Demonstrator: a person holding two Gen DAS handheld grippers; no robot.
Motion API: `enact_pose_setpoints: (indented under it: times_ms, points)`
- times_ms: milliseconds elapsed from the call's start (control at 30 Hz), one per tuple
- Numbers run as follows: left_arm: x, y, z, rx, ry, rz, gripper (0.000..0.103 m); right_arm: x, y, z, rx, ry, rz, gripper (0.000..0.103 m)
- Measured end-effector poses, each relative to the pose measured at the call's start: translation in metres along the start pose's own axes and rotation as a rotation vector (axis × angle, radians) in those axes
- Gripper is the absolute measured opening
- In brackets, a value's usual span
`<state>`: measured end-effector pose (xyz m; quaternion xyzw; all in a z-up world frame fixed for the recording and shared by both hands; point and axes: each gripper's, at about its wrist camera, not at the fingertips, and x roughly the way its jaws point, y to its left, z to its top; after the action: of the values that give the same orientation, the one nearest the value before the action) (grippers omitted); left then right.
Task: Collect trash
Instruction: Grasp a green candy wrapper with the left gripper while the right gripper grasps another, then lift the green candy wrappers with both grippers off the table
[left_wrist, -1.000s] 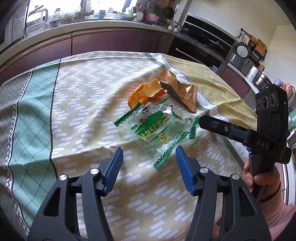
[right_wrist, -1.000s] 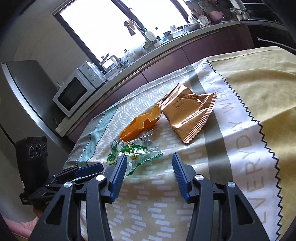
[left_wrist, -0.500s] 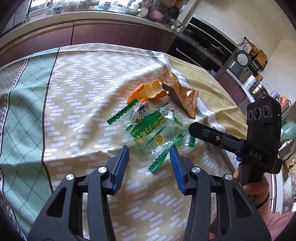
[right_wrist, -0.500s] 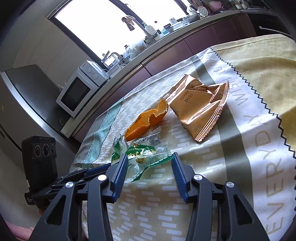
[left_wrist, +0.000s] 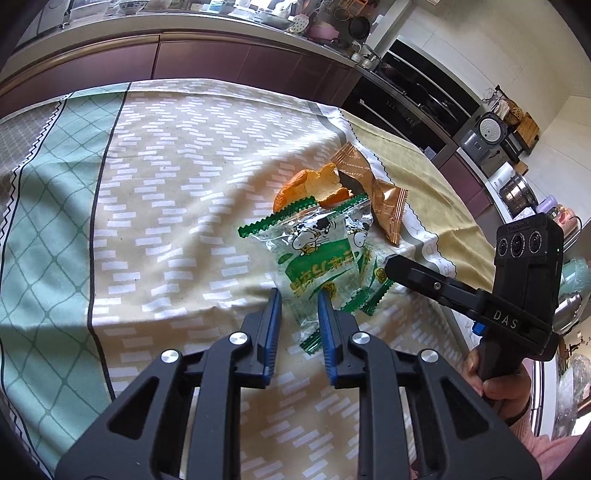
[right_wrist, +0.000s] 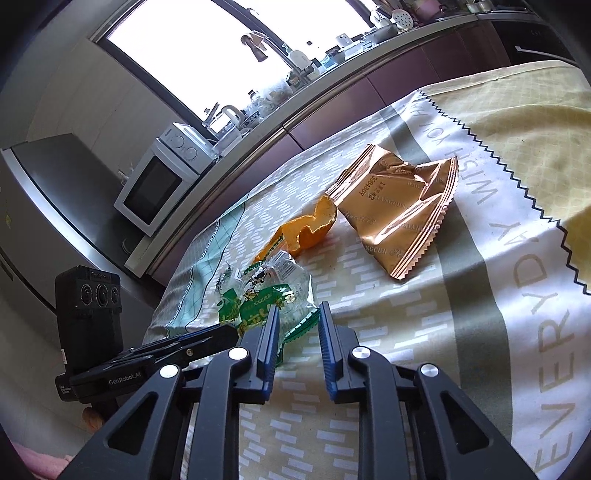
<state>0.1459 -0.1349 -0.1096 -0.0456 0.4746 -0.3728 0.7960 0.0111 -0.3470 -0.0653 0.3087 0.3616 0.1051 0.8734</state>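
Your left gripper (left_wrist: 298, 295) is closing its jaws around the near end of the green-and-clear snack wrapper (left_wrist: 321, 254). The crinkled plastic sits between the blue pads, which stand narrow, but a sliver of gap shows on each side, so you cannot yet call it a firm pinch. Your right gripper (right_wrist: 297, 314) is closing too, its jaws narrow, with the wrapper's serrated green edge lying between them; from the left camera, that gripper's black fingers come in from the right and meet the wrapper's side (whether the pads truly press there is hard to tell).

The wrapper lies on the patterned tablecloth (left_wrist: 177, 206), roughly mid-table and closer to the edge nearest you than to the far edge by the kitchen counter (left_wrist: 184, 29). Just beyond it sits a curl of orange peel (left_wrist: 314, 184), touching or overlapping the wrapper's far sealed edge. A copper-coloured foil packet (right_wrist: 399, 206) lies right beside the peel, towards the yellow section of the cloth, resting partly on the grey band with lettering.

Your right hand (left_wrist: 498, 384) grips the handle of the right gripper at the table's right edge. A white microwave (right_wrist: 162, 177) stands on the counter under the window.
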Motion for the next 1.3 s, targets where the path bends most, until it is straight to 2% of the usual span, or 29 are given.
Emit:
enact_pose_setpoints:
  times_ms: [400,733,1300]
  points:
    - [-0.015,-0.002,-0.007,0.029,-0.035,0.022,0.011,-0.007,-0.004,-0.002,0.016,-0.023,0.023,0.011]
    - [-0.039,0.004,-0.012,0.042,-0.077,0.054,0.010,-0.012,0.000,-0.003,0.026,-0.038,0.049,0.005]
    - [-0.074,0.019,-0.024,0.035,-0.128,0.093,0.010,-0.012,0.019,0.001,0.006,-0.051,0.103,0.005]
